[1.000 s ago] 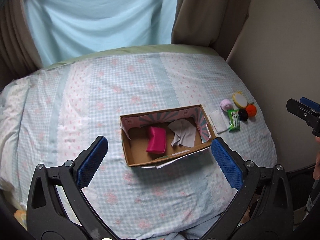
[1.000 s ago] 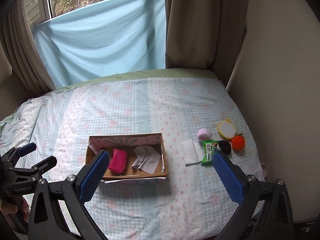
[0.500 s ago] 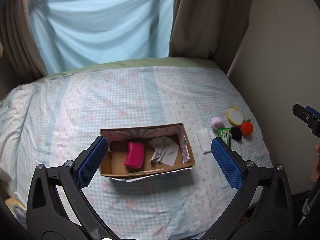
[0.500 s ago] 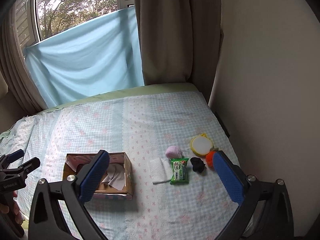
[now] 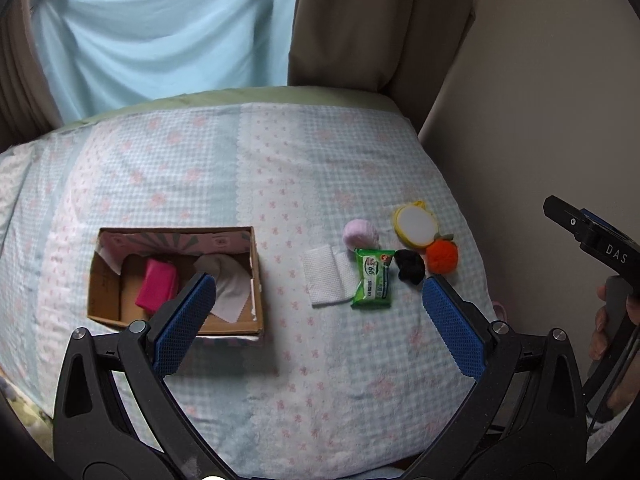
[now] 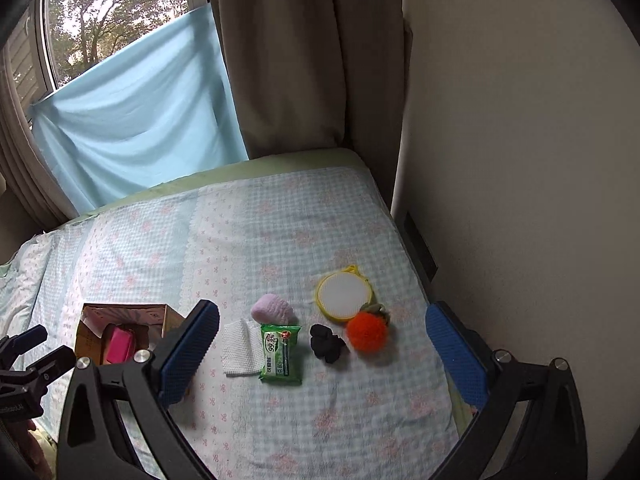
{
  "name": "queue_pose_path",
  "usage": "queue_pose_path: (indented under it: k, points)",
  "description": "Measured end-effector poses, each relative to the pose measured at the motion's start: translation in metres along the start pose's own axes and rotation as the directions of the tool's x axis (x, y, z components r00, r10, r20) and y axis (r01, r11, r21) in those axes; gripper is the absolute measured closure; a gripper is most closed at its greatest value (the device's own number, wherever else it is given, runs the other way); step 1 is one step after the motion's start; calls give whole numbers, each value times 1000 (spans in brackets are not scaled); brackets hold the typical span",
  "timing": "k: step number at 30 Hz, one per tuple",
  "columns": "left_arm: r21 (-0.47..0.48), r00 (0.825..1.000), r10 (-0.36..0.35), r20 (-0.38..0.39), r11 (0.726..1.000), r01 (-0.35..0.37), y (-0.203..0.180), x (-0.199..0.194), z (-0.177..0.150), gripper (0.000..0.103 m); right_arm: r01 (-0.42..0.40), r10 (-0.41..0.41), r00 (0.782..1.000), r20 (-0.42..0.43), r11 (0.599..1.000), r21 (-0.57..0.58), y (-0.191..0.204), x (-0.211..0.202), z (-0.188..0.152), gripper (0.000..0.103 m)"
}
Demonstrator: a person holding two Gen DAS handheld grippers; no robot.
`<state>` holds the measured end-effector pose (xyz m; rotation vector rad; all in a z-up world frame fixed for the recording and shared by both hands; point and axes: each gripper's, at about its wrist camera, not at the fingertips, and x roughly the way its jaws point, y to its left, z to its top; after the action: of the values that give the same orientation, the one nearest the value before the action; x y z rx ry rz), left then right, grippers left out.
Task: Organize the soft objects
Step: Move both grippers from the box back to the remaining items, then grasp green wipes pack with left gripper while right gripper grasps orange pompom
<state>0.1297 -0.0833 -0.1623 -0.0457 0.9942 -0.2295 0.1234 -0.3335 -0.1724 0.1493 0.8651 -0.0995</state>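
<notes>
- On the bed, left of frame: cardboard box holding a pink pouch and a grey cloth.
- Centre: white pad, green wipes pack, pink ball.
- Right: black scrunchie, orange pompom, yellow-rimmed puff.
- Left gripper and right gripper: jaws spread, empty.

A matt cardboard box sits on soft printed cloth bedding; the green wipes packet is glossy plastic.
</notes>
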Motion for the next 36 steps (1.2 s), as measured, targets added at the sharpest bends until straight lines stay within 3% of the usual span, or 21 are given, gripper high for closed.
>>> queue_pose_path:
  k: [9, 19, 25, 33, 34, 36]
  points:
    - [81, 997, -44, -62, 996, 49, -56, 105, -1, 0, 15, -6, 998, -65, 991, 131, -46, 67, -14, 0]
    - [109, 991, -31, -127, 993, 45, -84, 238, -31, 2, 15, 10, 990, -143, 986, 167, -69, 178, -47, 0]
    - [140, 986, 11, -164, 990, 12, -94, 301, -57, 16, 21, 6, 983, -181, 989, 148, -72, 241, -71, 5]
    - [133, 983, 23, -180, 991, 1, -97, 337, -67, 26, 22, 15, 979, -205, 984, 175, -74, 285, -91, 5]
    - [134, 982, 20, -187, 991, 5, -98, 341, -67, 27, 26, 12, 978, -207, 983, 181, -75, 289, -92, 7]
    - [128, 980, 14, -200, 992, 12, -99, 346, -66, 39, 34, 10, 975, -221, 981, 193, -76, 297, -93, 18]
